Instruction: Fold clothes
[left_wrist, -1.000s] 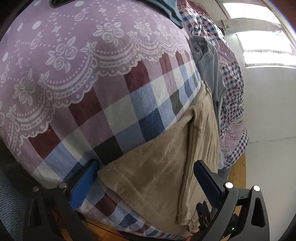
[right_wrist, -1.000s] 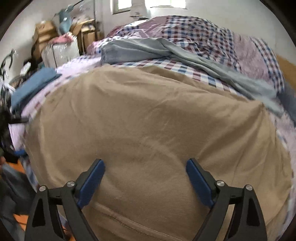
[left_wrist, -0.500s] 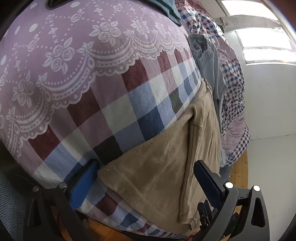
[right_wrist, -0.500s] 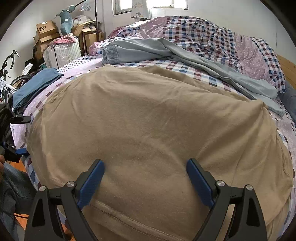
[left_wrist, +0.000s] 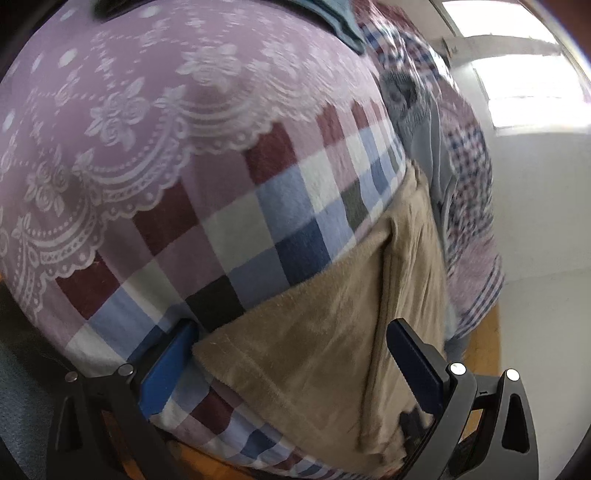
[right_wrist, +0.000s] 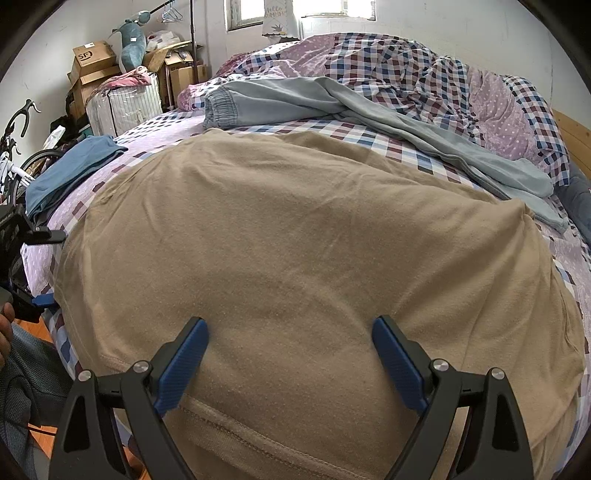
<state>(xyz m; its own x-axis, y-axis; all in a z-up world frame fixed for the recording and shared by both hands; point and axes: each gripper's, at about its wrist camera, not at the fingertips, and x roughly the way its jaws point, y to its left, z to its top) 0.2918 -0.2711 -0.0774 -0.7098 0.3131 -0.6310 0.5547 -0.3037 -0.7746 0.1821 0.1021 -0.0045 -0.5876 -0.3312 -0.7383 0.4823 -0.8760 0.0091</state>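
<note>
The right gripper (right_wrist: 290, 360), jaws spread wide, hovers over the tan, soft-knit garment (right_wrist: 295, 251) lying flat on the purple-and-checked bedsheet (right_wrist: 373, 134). At that garment's corner the left gripper (left_wrist: 291, 354) is likewise spread. Beyond the garment lie grey trousers (right_wrist: 369, 107), their far leg partly hidden.

— Left wrist view? 
— Mine, low at the bed's near left corner, facing right along the tan garment (left_wrist: 314, 354), very close.

— Right wrist view? 
— Mine, above the near edge, facing far across the bed. Both share that garment (right_wrist: 295, 240) and the checked sheet (left_wrist: 280, 206).
</note>
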